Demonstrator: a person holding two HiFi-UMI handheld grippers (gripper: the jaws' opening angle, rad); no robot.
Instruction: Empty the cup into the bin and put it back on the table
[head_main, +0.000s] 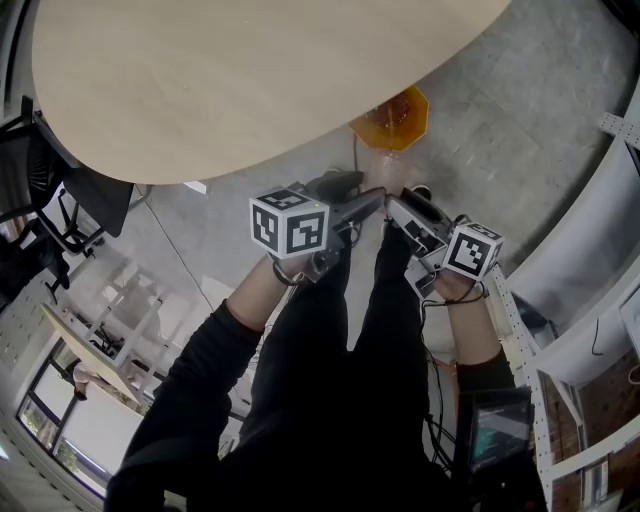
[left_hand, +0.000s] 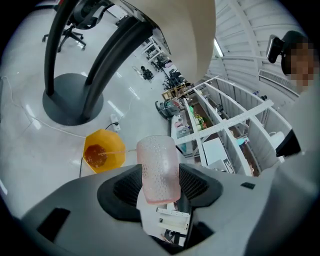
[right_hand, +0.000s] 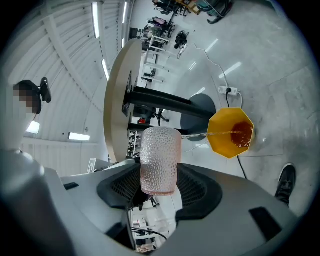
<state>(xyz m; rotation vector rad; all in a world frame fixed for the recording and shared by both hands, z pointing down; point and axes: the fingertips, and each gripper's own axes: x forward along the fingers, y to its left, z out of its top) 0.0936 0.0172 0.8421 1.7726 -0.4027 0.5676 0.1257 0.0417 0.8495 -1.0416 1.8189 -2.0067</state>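
Note:
A pink dimpled cup lies on its side over the floor, held from both ends: my left gripper and my right gripper are each shut on the cup. A thin stream of liquid runs from it into the orange bin, which holds brownish liquid. The bin stands on the floor beside the table's base. In the head view the left gripper and right gripper meet tip to tip just short of the bin; the cup is hidden between them.
The round wooden table fills the upper head view; its black pedestal stands next to the bin. A cable and power strip lie on the floor. The person's legs and a shoe are below the grippers. Shelving stands behind.

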